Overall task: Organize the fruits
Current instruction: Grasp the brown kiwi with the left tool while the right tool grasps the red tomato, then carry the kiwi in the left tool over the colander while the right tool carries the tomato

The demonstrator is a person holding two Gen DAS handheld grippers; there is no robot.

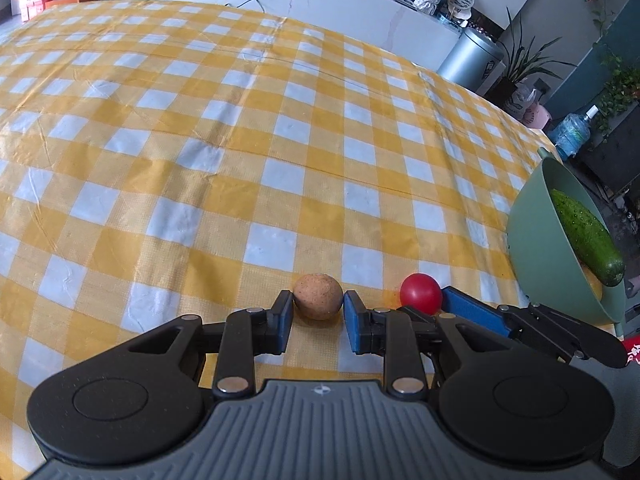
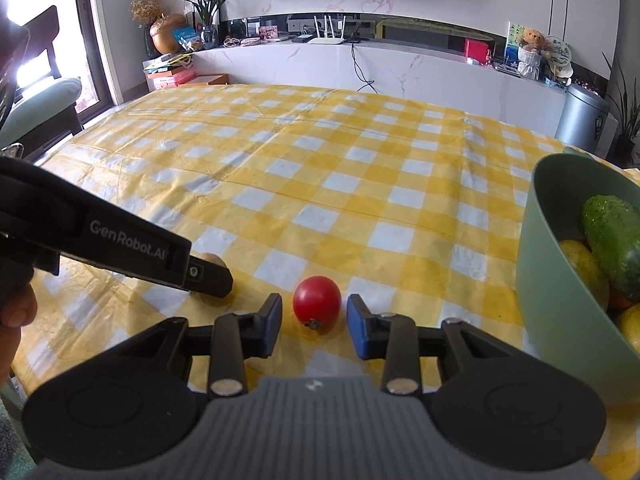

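I see a yellow-and-white checked tablecloth over the table. Behind it runs a white marble ledge holding a teddy bear; a silver bin stands beside it.

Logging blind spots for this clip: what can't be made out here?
- Brown fruit: right wrist view, mostly behind the left gripper's finger.
- Green bowl: both views, cut by the right edge; contents beneath the cucumber only partly seen.
- Tomato: left view, lower part hidden by the right gripper.
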